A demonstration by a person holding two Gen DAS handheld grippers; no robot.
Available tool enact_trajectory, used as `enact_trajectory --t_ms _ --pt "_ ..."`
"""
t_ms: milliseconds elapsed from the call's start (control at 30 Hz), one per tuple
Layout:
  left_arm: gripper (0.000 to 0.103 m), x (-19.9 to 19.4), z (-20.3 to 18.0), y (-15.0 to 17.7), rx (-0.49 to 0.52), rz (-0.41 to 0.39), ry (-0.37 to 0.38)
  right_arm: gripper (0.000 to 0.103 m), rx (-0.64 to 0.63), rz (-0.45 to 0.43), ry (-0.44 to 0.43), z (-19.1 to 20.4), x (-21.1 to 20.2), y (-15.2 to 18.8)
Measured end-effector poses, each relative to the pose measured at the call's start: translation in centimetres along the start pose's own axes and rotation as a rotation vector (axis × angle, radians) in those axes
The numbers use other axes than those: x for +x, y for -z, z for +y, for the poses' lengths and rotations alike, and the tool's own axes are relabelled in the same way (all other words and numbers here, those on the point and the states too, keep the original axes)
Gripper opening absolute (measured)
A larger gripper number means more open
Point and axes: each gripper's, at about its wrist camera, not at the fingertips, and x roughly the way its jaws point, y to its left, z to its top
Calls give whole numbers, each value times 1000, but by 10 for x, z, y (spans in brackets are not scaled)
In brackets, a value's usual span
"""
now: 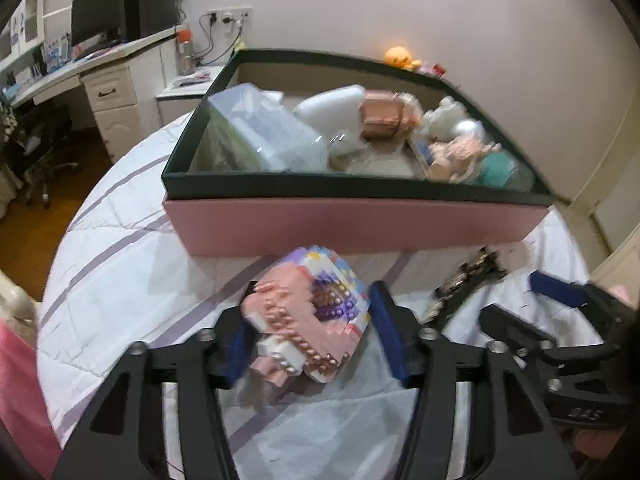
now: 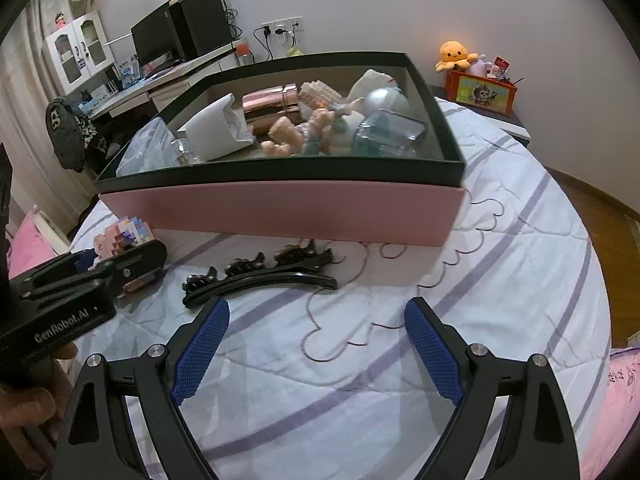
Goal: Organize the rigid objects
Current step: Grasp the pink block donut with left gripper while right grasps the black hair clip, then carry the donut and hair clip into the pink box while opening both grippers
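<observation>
Pink-white-purple brick-block model [image 1: 308,316] sits on the quilt [image 1: 120,272], right btw the left gripper [image 1: 310,336] pads; the left pad looks to touch or nearly touch its pink side, the right pad stands just off it w/ a sliver of gap, so jaws partly apart and no firm clamp seen (view blurred). Ahead of that gripper: pink box w/ dark green rim [image 1: 360,224], full of stuff, incl. a clear plastic case [image 1: 260,128] and a white container [image 1: 332,100]. Right gripper [image 2: 316,344] has jaws wide, nothing btw them, only quilt below. Black curved hair clip [image 2: 260,276] lies just ahead-left of it, near the box front.
</observation>
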Motion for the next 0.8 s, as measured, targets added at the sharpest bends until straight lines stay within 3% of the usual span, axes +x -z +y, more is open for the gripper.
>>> enact_trajectory --t_ms 67,133,167,200,267,467,500,533,800 --pt "91 0 2 2 -5 -9 -16 91 -9 5 7 3 1 0" --pt "89 -1 3 4 -3 -11 0 91 -17 3 3 5 1 0" --pt "84 -1 3 5 -4 -12 4 91 -23 2 -8 7 1 -1" --pt "72 -1 5 5 -4 -12 10 91 -28 2 -13 9 1 -1" --pt "63 -4 9 7 0 -13 7 91 -48 3 -20 14 2 -2" --pt "64 -9 18 14 4 -16 14 91 -91 17 -35 31 12 -8" --pt "64 -8 18 14 5 -15 -1 94 -88 32 -21 32 17 -8" --pt "65 -7 19 13 5 -15 -15 103 -77 43 -8 31 21 -9" --pt "63 -9 26 13 -15 -22 6 103 -75 32 30 30 25 -8"
